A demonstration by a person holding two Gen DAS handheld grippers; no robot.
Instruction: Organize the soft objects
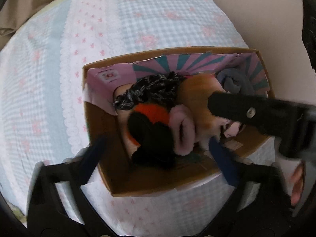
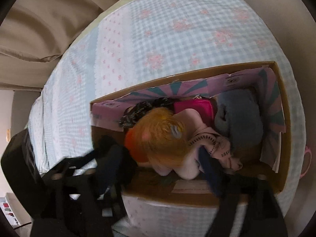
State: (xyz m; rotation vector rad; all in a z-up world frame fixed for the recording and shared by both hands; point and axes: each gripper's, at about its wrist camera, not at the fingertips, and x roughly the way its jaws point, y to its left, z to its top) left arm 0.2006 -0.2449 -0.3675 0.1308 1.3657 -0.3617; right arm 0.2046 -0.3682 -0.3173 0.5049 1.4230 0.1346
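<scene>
Left wrist view: the left gripper (image 1: 156,150) hangs over an open cardboard box (image 1: 118,177) on a checked bedspread (image 1: 138,19), its two fingers spread wide with nothing between them but the box's contents below. Ahead of the fingertips lie a black soft piece (image 1: 150,136), an orange-red one (image 1: 152,110), a pale pink roll (image 1: 183,130) and a black-and-white knitted item (image 1: 146,92) (motion blur softens all of them). Further ahead and to the right sits a grey roll (image 1: 235,81). The right gripper (image 1: 256,114) reaches in from the right, above the pile.

Right wrist view: the right gripper (image 2: 158,158) hovers over the same box (image 2: 177,197), fingers wide apart, an orange fuzzy item (image 2: 158,134) just ahead between them. Whether the fingers touch it I cannot tell. A magenta piece (image 2: 189,104) and a blue-grey roll (image 2: 241,122) lie beyond to the right.
</scene>
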